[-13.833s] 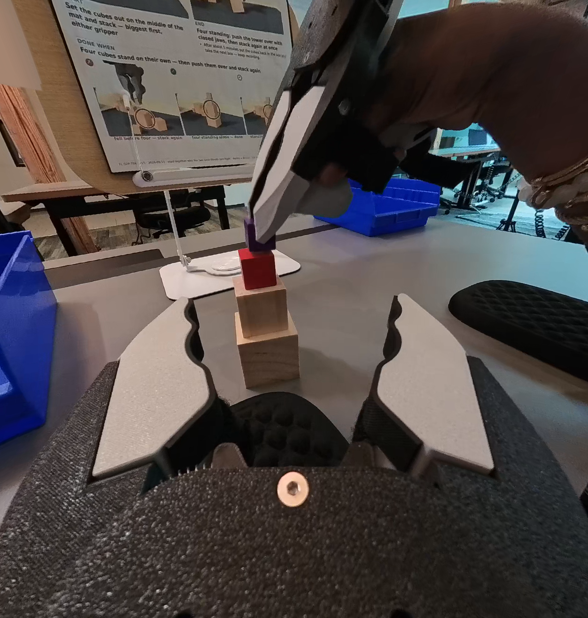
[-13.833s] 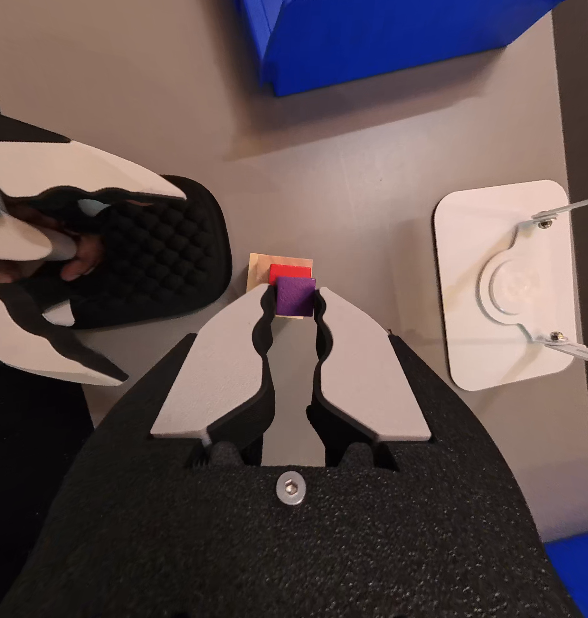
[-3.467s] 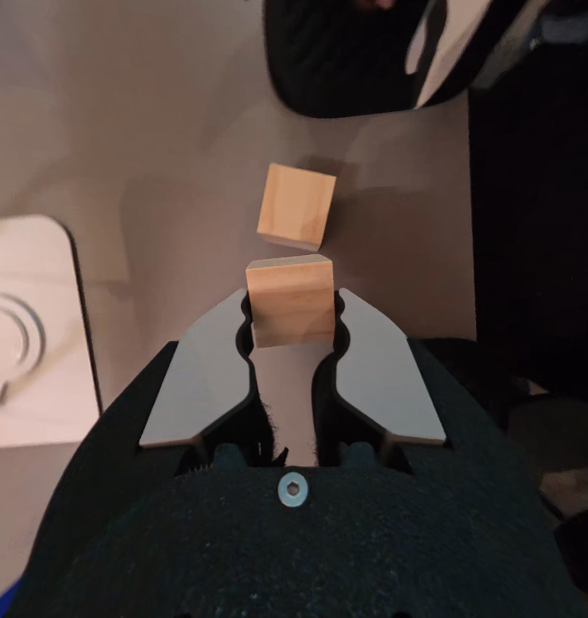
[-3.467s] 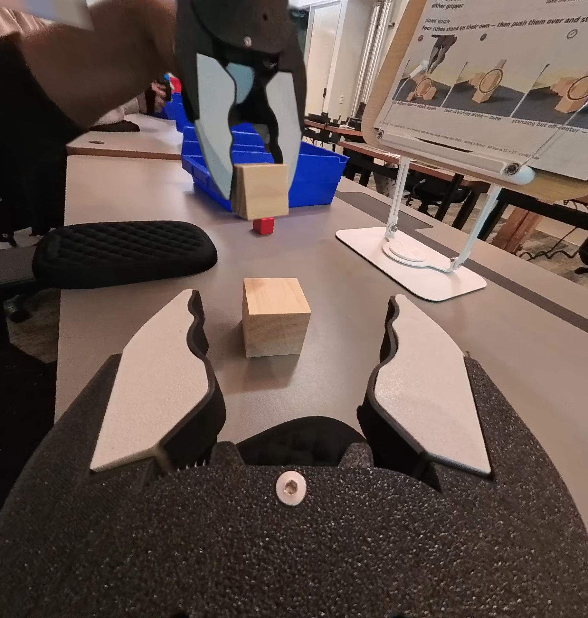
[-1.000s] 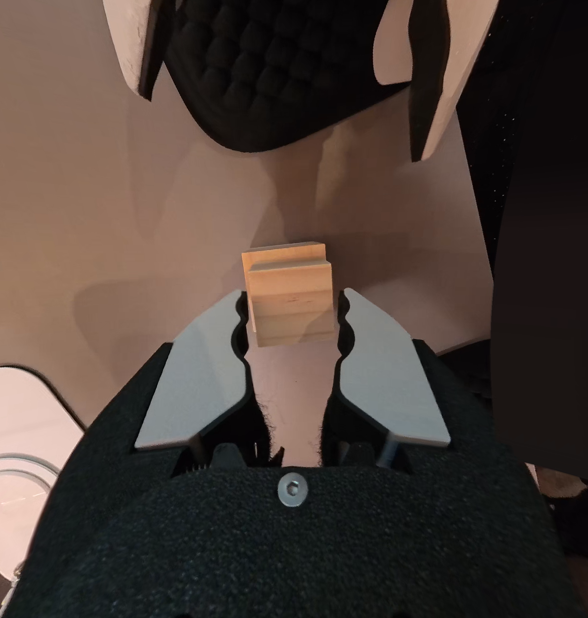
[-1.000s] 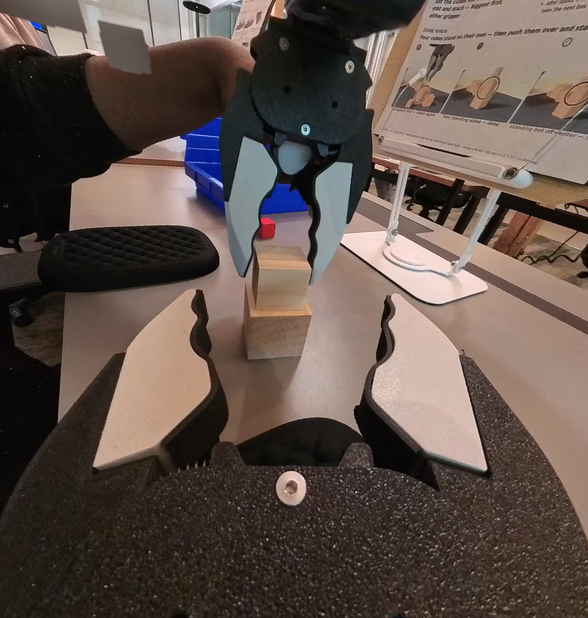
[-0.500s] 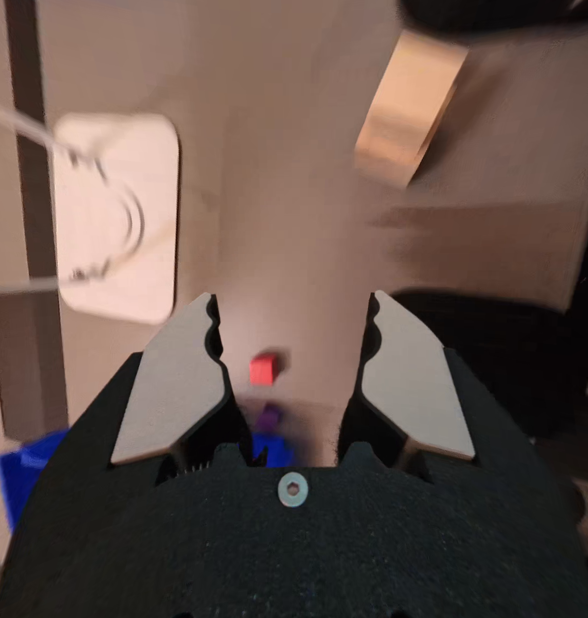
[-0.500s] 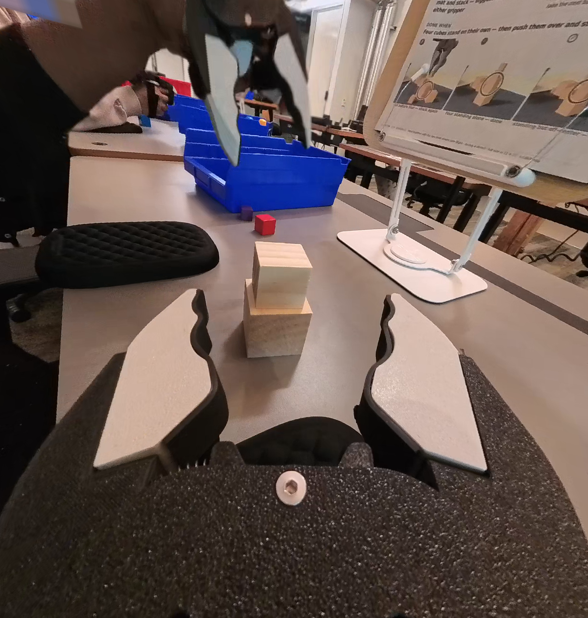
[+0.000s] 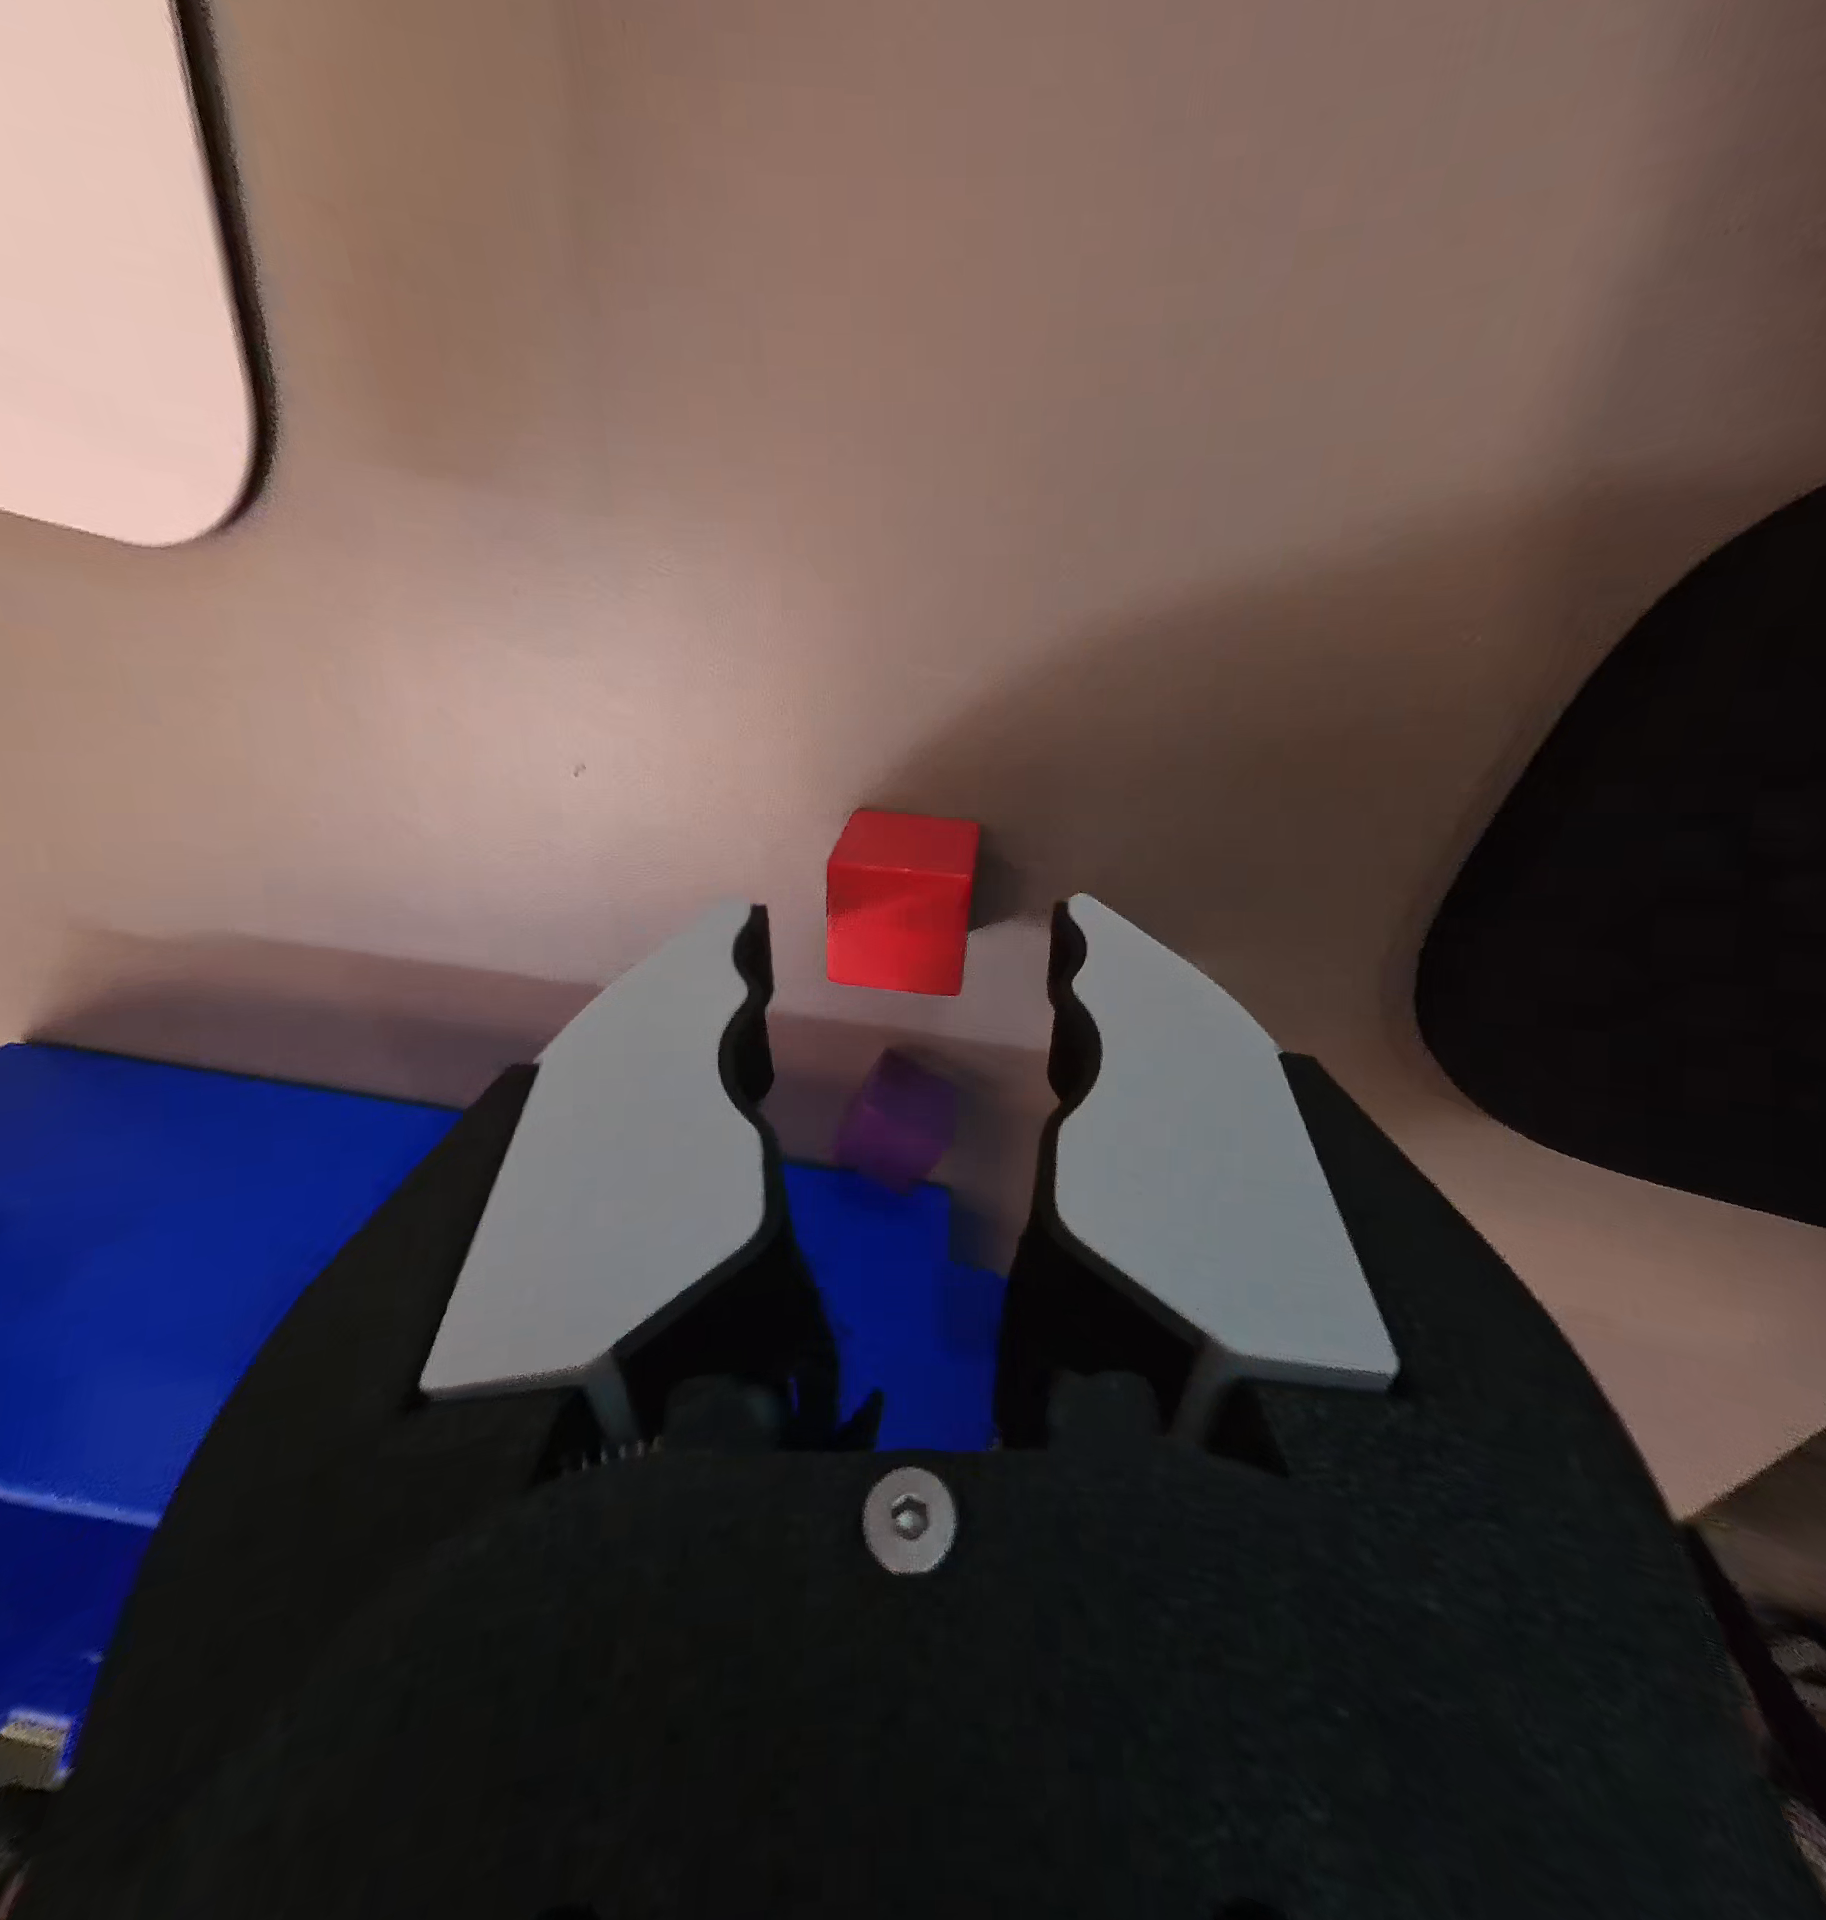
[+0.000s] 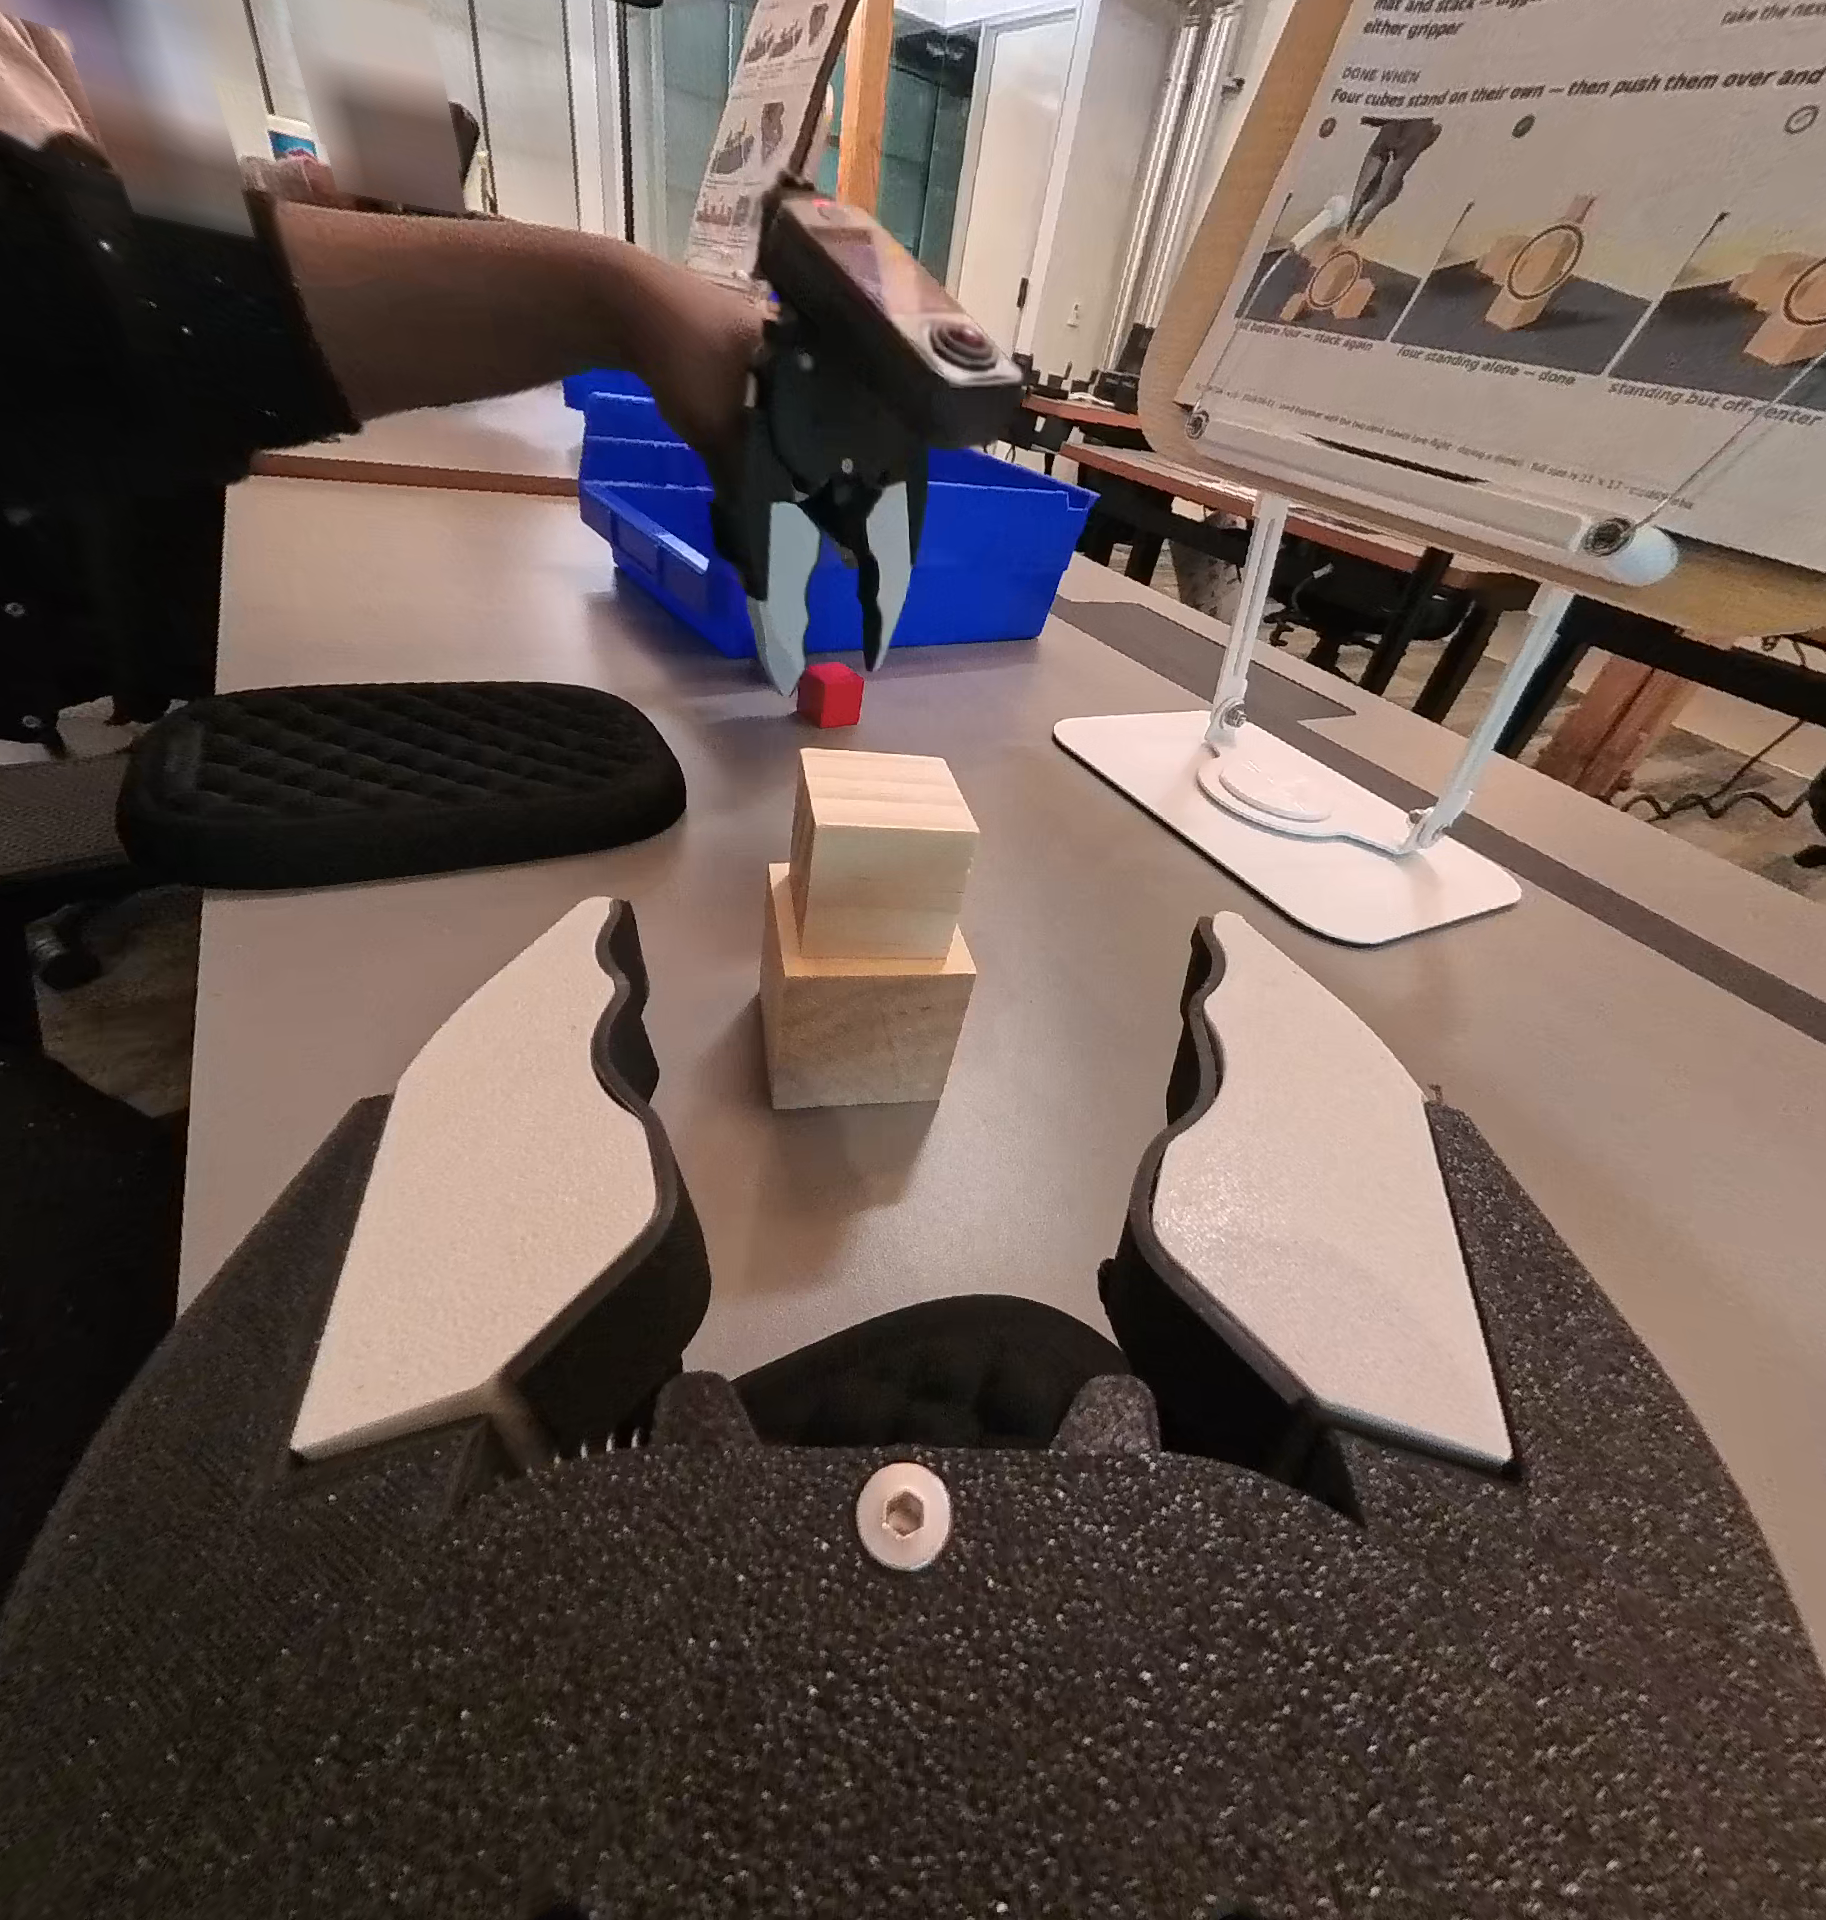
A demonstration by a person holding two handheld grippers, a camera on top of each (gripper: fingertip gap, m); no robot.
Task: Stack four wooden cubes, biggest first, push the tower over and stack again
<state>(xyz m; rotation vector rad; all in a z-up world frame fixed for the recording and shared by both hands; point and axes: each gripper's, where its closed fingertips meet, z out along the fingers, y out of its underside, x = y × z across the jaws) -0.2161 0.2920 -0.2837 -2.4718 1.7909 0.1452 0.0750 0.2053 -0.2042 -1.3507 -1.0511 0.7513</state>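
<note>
Hovering over the grey table [image 10: 1148, 1039], the left gripper [image 9: 904, 914] points down at a small red cube [image 9: 901, 902], its two fingers spread to either side of the cube with clear daylight between pads and cube, nothing gripped. And from the right wrist view you can see that same gripper [image 10: 831, 665] hanging just above the red cube [image 10: 829, 694], fingertips close to the table, right in front of a blue bin [image 10: 971, 540]. A little purple cube [image 9: 893, 1122] sits between the red one and the bin [image 9: 109, 1247]. The right gripper [image 10: 914, 977] sits low and back, jaws wide apart and empty, looking straight at a stack of two wooden cubes: the smaller wooden cube [image 10: 878, 852] rests on top of the larger wooden cube [image 10: 867, 1029], turned slightly off square. A black padded rest [image 10: 400, 774] lies to the left of the stack, and a white stand base [image 10: 1293, 821] carrying a printed sheet [image 10: 1574, 239] stands to the right.
</note>
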